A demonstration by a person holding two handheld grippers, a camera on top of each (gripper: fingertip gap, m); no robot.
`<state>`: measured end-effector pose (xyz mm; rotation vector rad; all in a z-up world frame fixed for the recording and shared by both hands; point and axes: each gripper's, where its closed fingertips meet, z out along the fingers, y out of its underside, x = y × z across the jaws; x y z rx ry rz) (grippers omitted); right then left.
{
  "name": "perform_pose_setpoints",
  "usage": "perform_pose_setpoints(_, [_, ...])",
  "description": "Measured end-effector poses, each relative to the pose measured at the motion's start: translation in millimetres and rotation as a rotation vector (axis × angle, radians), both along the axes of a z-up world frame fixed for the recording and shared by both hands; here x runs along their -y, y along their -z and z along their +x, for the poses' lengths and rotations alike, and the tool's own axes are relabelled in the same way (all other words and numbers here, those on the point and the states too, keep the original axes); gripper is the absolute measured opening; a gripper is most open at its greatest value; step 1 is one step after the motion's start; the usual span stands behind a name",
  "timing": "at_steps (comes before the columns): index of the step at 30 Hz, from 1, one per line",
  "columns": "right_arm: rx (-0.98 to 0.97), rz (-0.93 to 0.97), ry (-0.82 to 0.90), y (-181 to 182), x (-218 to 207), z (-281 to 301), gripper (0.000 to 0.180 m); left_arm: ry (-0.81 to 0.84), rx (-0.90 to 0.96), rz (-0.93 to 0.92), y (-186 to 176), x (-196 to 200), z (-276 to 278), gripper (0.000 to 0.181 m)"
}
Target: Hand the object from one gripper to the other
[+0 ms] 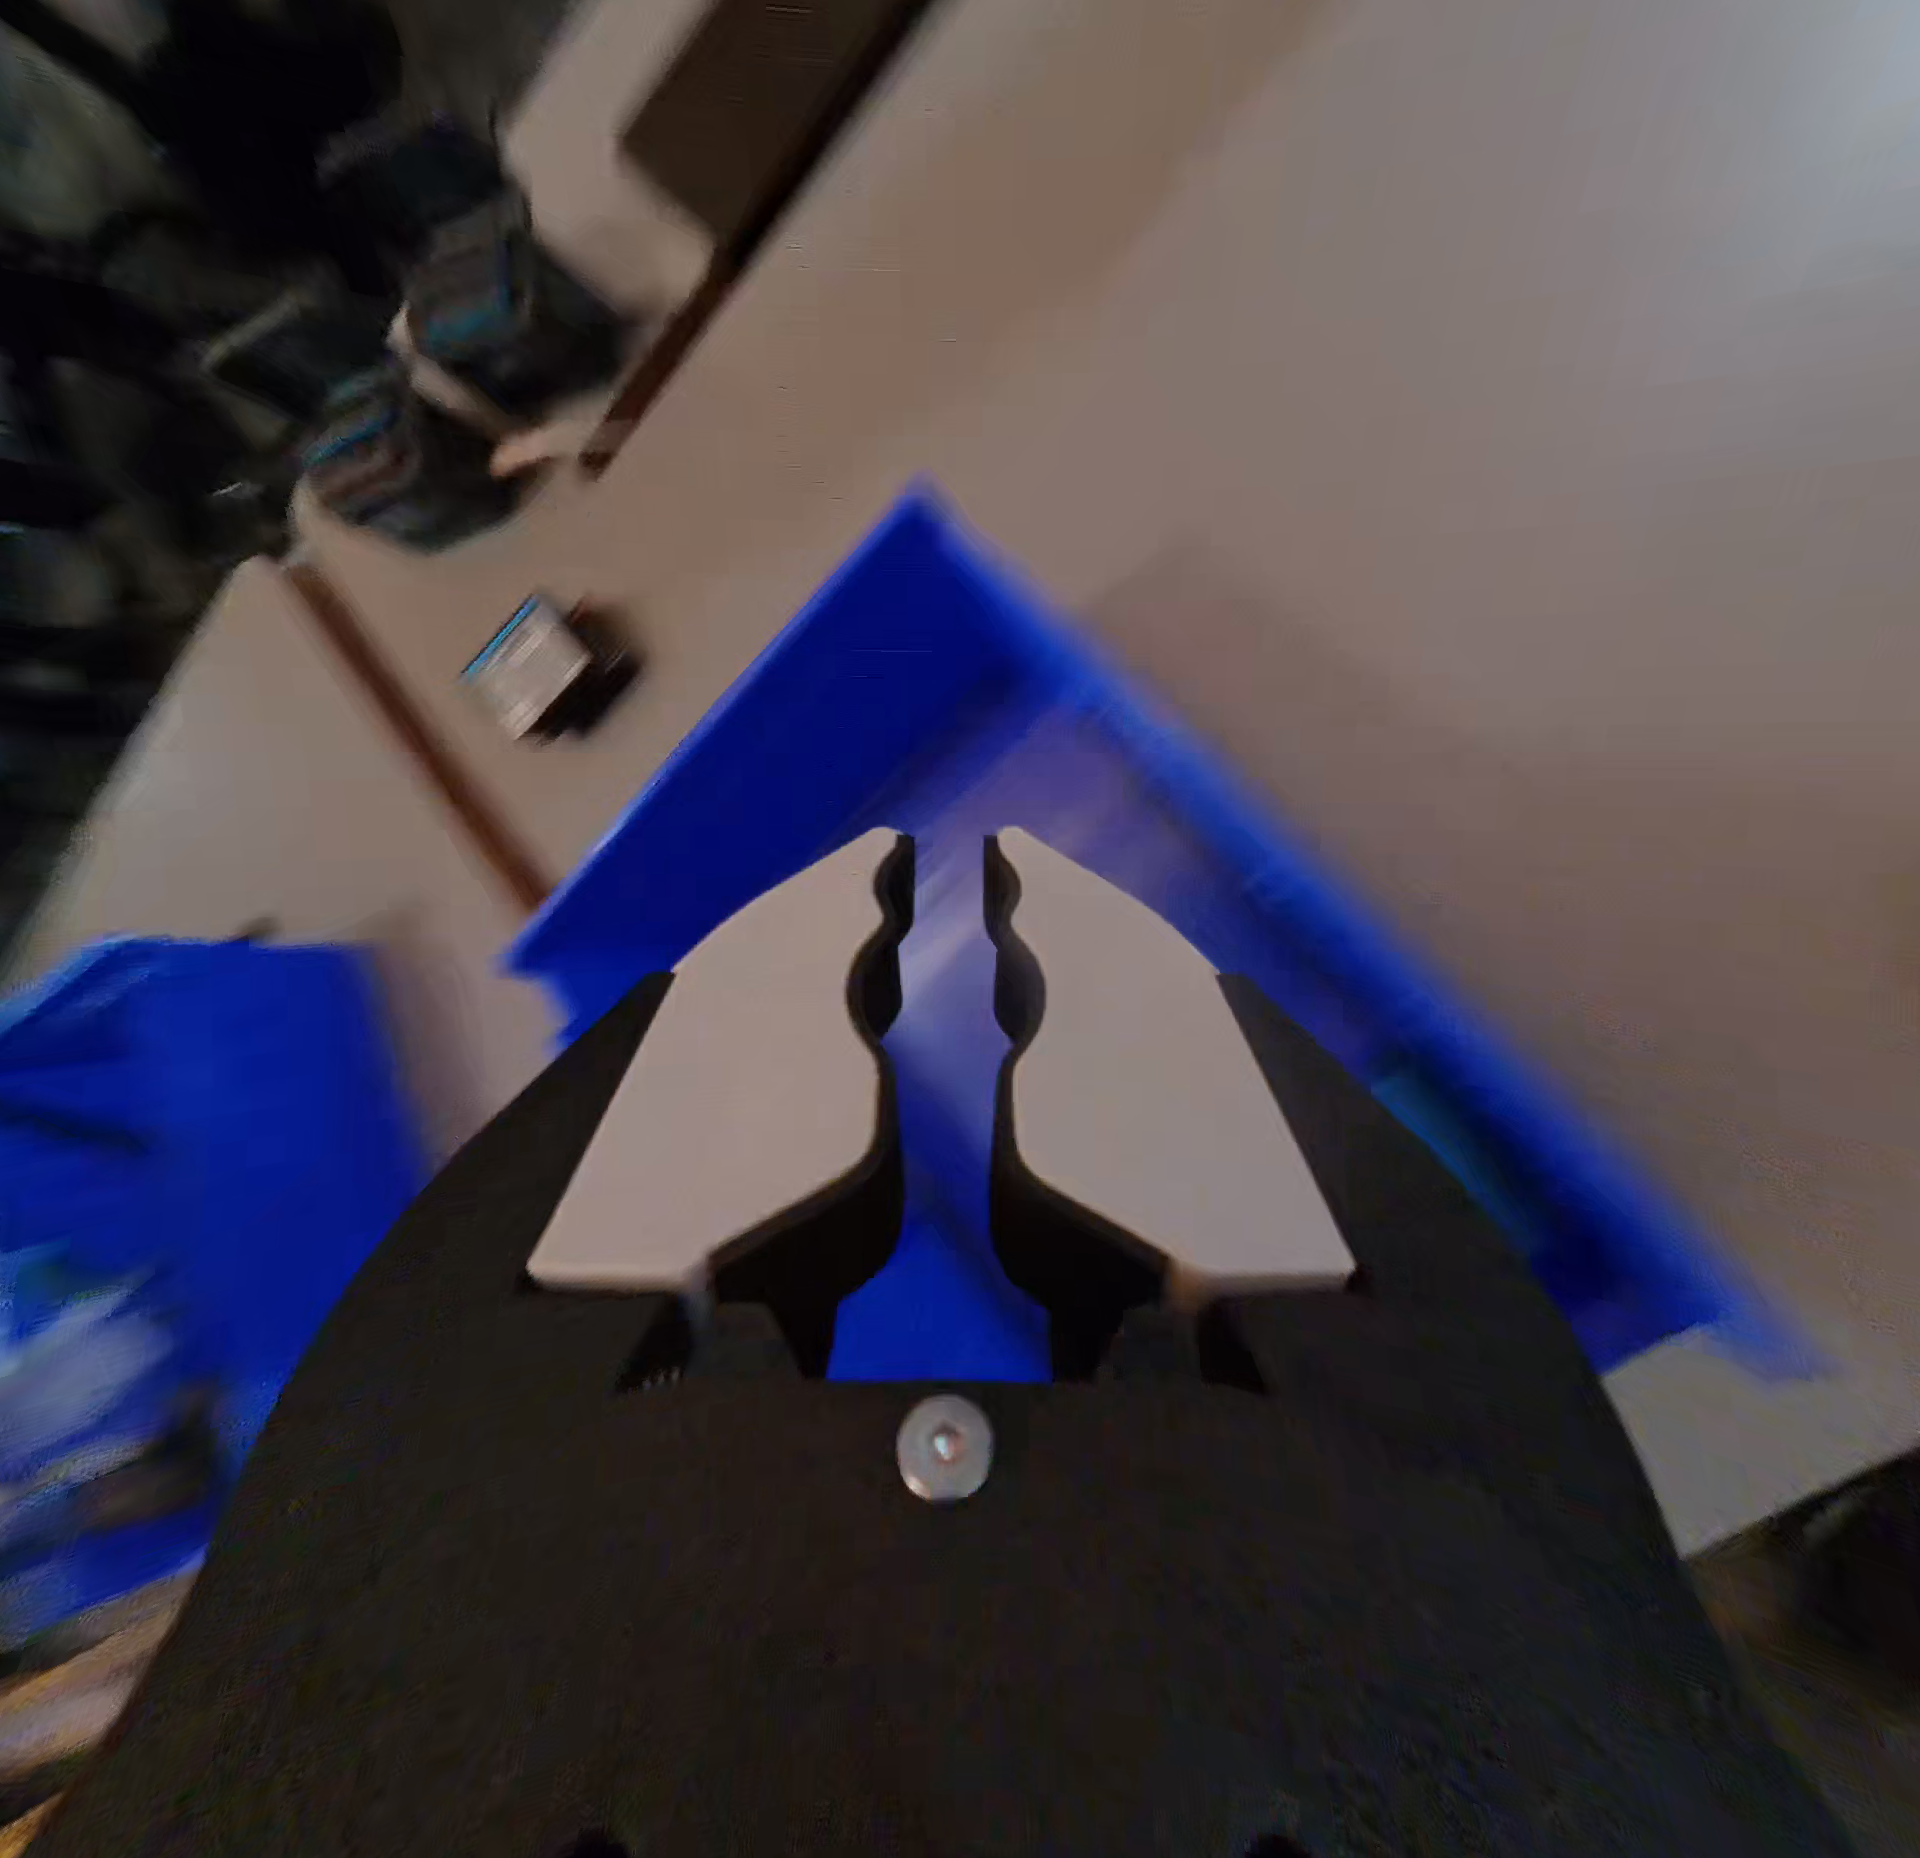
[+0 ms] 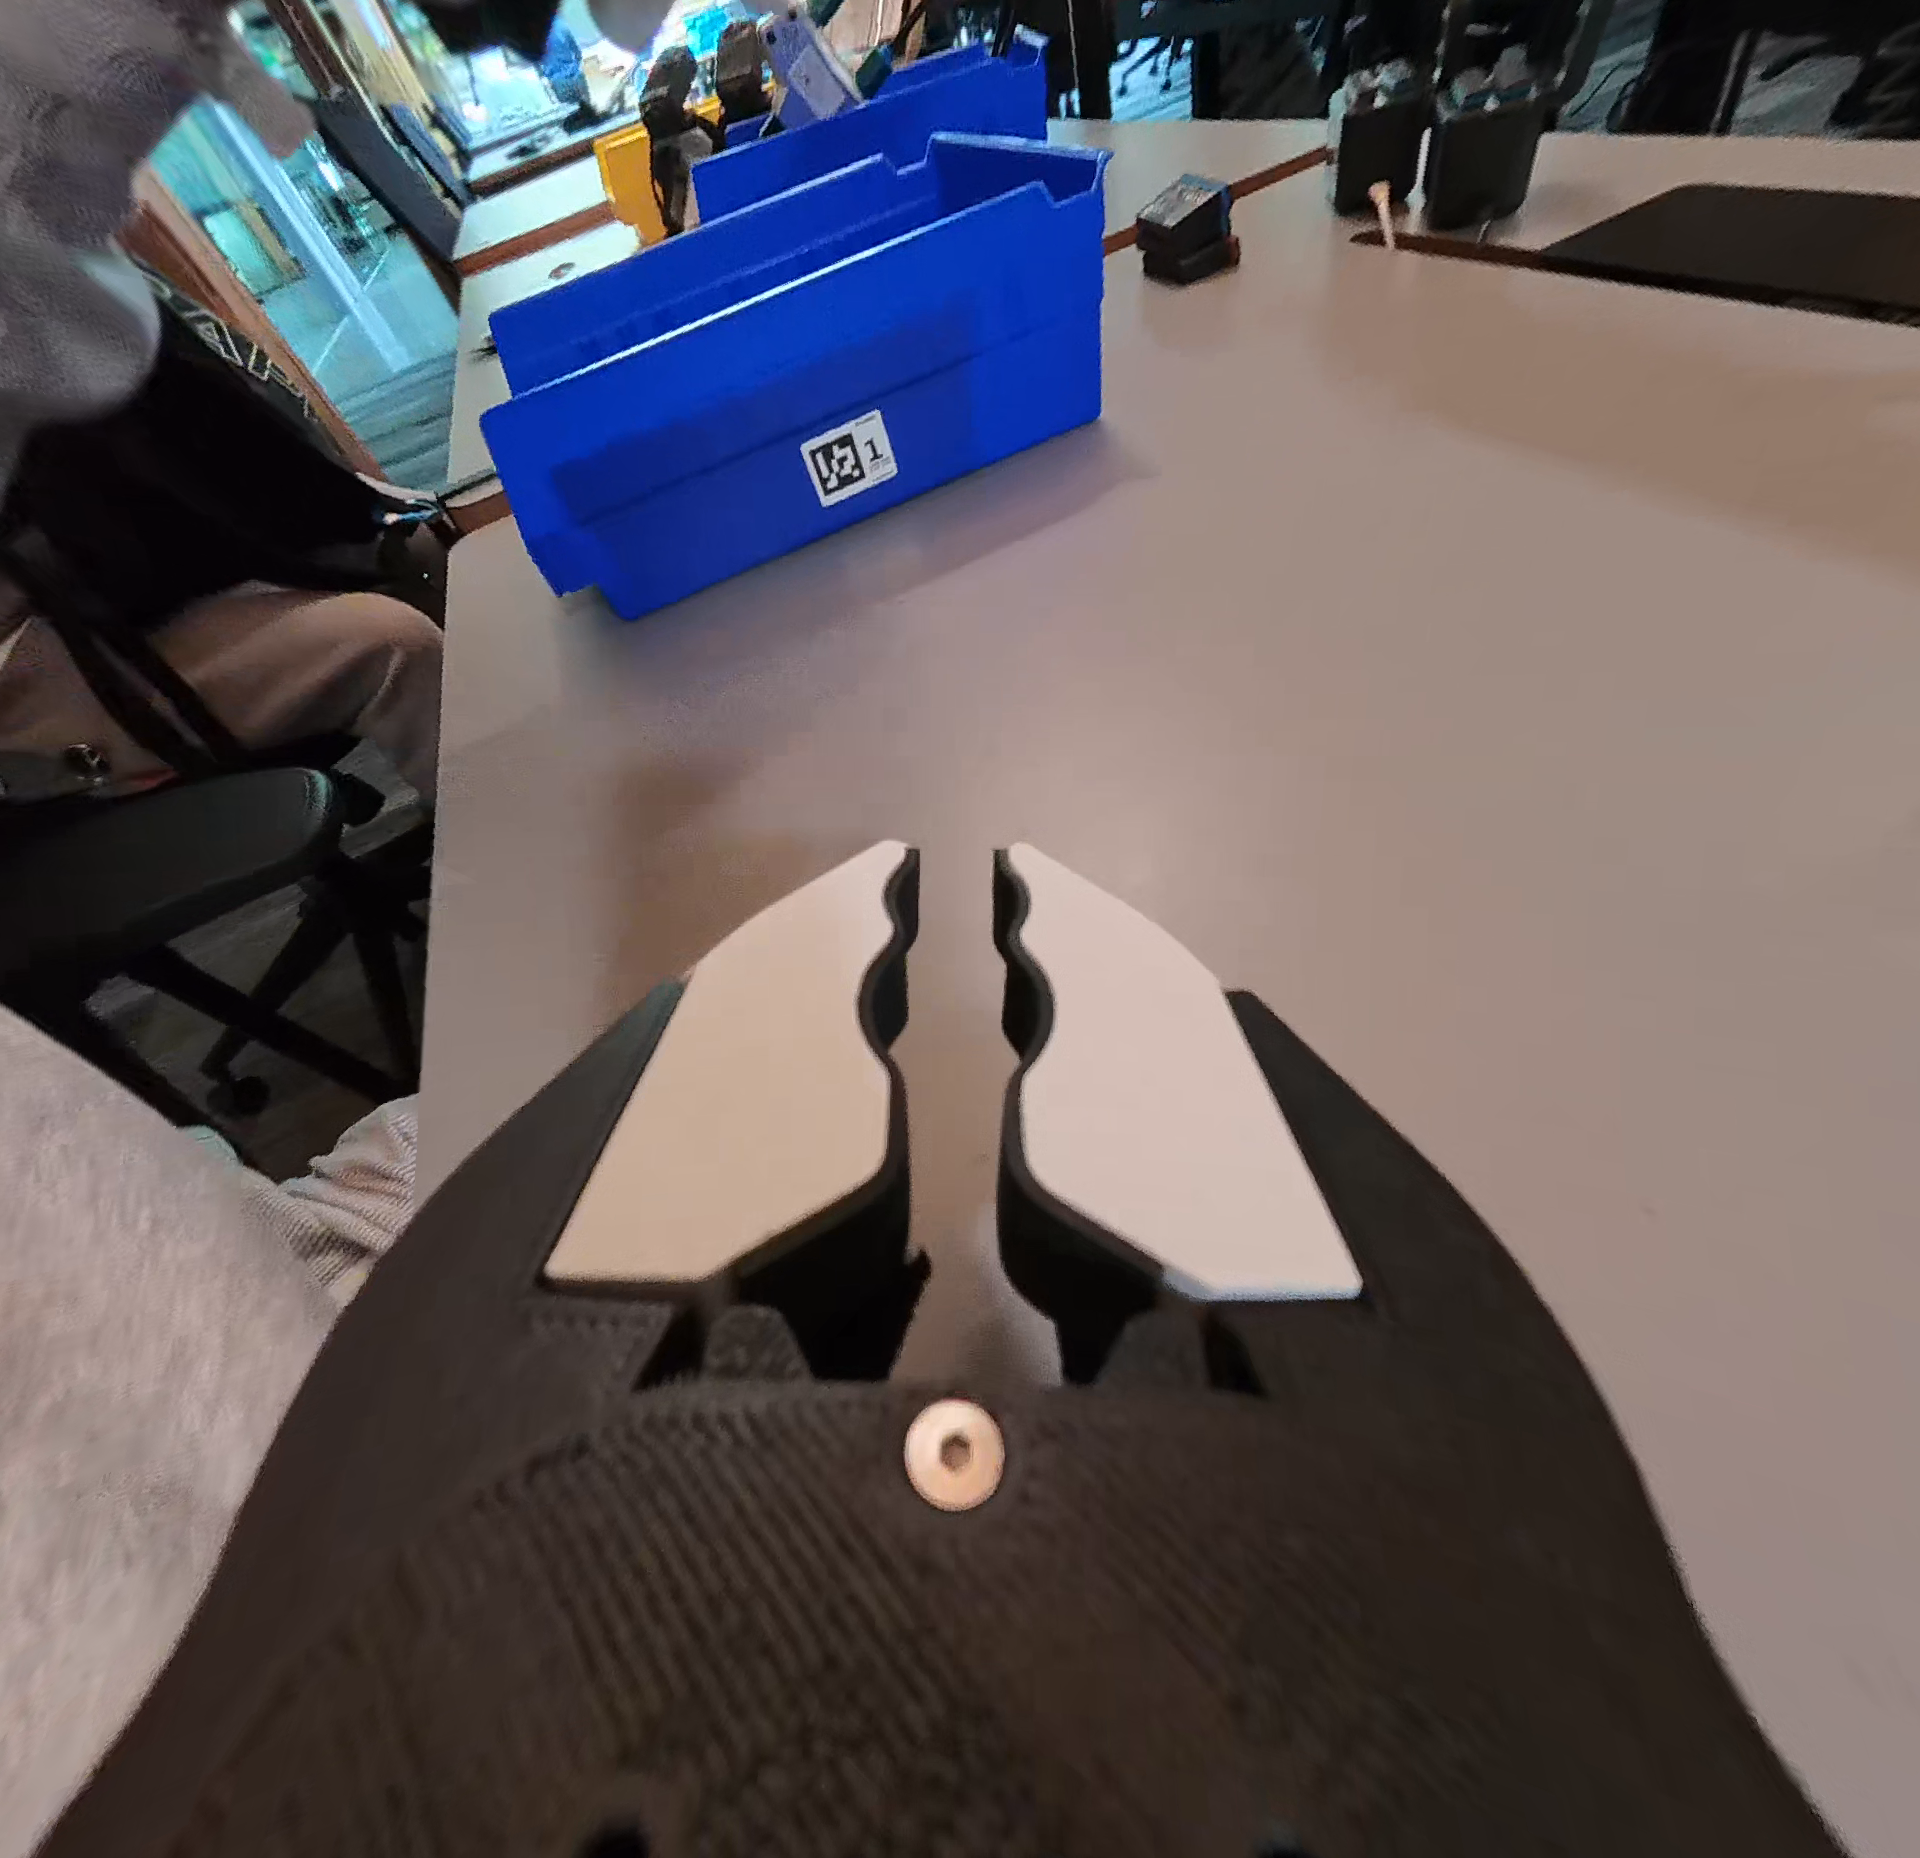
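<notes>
The left gripper (image 1: 948, 842) has its fingers drawn close together, a narrow slit between the tips, and nothing sits in that slit; through it only blue plastic shows. It hangs over a blue bin (image 1: 914, 686), looking down into its inside near one corner, though the left wrist view is heavily smeared and fine detail is lost. A second blue bin (image 1: 187, 1164) lies to the left of it, with blurred contents that I cannot make out. Beyond the bins stretches the pale grey table (image 1: 1455, 458), with a small dark box (image 1: 540, 681) on it and dark clutter at the far edge.

The right gripper (image 2: 956, 858) is likewise nearly closed, a thin gap between the tips, clasping nothing. It hovers low over a bare stretch of the same table (image 2: 1455, 665). Well ahead of it stands a blue bin (image 2: 810, 426) with a white sticker (image 2: 849, 458) on its near wall, and another blue bin (image 2: 894, 125) stands just behind that one. A small black box (image 2: 1188, 224) rests to the right of the bins, with dark holders (image 2: 1444, 146) farther back. A grey sleeve (image 2: 125, 1341) fills the lower left

The object to be handed over is in neither gripper, and I cannot tell where it lies
</notes>
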<state>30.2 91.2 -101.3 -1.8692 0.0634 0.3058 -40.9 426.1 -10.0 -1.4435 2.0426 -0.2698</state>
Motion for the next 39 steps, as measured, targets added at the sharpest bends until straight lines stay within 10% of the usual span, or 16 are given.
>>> perform_pose_setpoints(10, [-0.067, -0.021, -0.026, 3, -1, 1, 0.014, 0.222, -0.656, 0.297, 135, -108, -29, 0.024])
perform_pose_setpoints(26, [-0.368, 0.011, -0.066, 0, 1, 2, 0.014, 0.207, -0.718, 0.247, 123, -104, -28, 0.013])
perform_pose_setpoints(34, [-0.362, 0.024, -0.093, -3, 2, -2, 0.013, 0.272, 0.15, -0.493, -42, 119, 42, 0.011])
perform_pose_setpoints(39, [-0.355, 0.141, -0.139, -20, 11, -4, 0.018, 0.486, 0.276, -0.726, -20, 266, 55, 0.013])
